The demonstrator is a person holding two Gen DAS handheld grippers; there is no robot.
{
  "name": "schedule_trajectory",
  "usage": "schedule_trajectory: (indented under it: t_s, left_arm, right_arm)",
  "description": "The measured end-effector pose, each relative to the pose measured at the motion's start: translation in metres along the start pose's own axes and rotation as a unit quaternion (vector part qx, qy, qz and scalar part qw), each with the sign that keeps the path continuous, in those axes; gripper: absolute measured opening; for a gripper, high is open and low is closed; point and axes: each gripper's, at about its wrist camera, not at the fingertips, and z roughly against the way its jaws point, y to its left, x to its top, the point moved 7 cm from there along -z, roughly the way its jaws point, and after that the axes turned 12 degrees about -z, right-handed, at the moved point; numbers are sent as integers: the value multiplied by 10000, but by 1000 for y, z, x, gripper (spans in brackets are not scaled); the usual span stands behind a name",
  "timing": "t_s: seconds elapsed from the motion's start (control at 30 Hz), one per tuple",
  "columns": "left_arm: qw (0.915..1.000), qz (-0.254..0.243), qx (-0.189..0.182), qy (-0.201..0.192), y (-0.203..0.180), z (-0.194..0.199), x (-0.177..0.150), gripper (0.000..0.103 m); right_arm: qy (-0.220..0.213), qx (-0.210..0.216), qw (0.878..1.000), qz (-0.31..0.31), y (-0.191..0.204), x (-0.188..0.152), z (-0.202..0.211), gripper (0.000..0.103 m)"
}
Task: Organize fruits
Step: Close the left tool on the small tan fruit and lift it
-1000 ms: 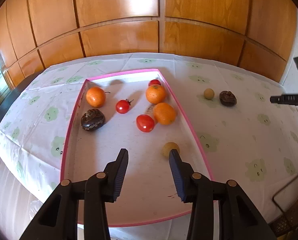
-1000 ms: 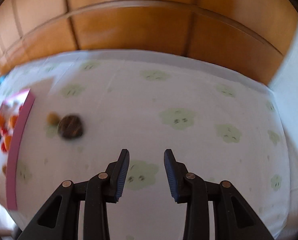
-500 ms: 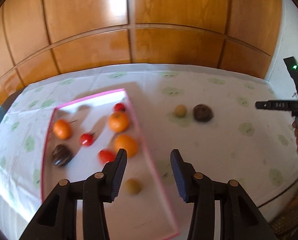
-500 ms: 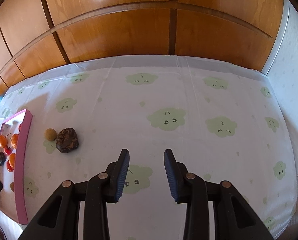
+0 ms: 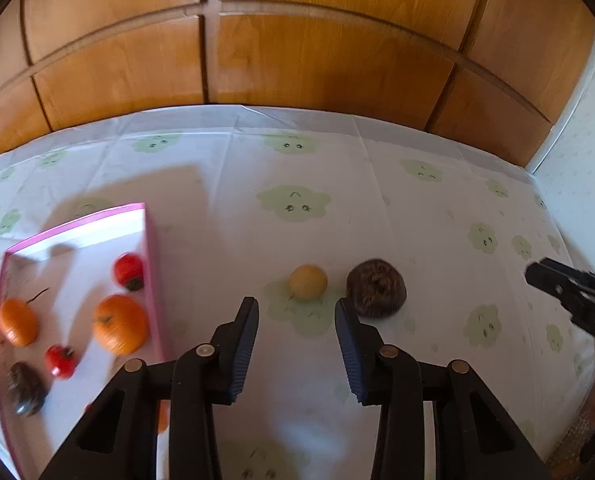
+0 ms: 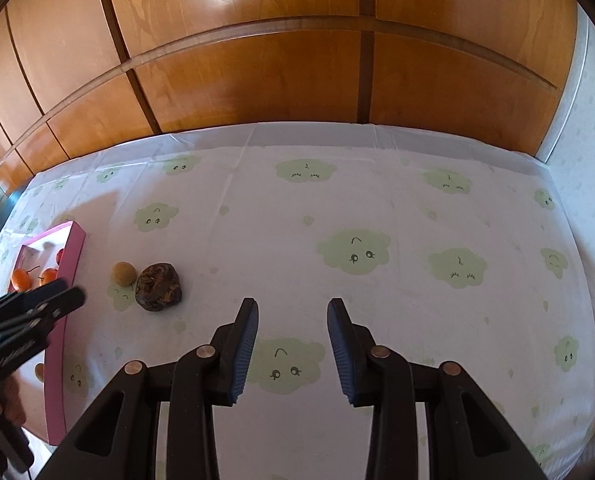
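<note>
- Left hand-held gripper (image 5: 296, 334) holds nothing, jaws closing; the tan fruit (image 5: 308, 282) sits just beyond its tips, well right of the pink tray (image 5: 152, 276).
- Right hand-held gripper (image 6: 291, 336), narrow and holding nothing, is farther off.

Cloud-print tablecloth (image 6: 377, 208): pink tray (image 5: 151, 264), tan fruit (image 5: 308, 282), brown fruit (image 5: 376, 293)

A home: cloud-print tablecloth (image 6: 337, 216) before wooden wall panelling (image 6: 257, 60).
</note>
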Motion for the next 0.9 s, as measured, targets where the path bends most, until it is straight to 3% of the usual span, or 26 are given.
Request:
schedule_trajectory:
  t_s: [0.3, 0.37, 0.57, 0.9]
  left_arm:
    - [9996, 106, 42, 268, -1, -48, 18, 40]
    - [9993, 125, 87, 328, 0, -56, 17, 29]
    - [9998, -47, 63, 158, -9, -38, 12, 27]
    - [9952, -929, 93, -281, -65, 25, -65, 27]
  right_arm:
    - [50, 197, 9997, -112, 2, 1, 1, 36]
    - [37, 201, 9997, -109, 3, 1, 2, 36]
    - [33, 170, 9998, -77, 3, 1, 1, 36]
    - [109, 48, 9999, -23, 0, -4, -2, 36]
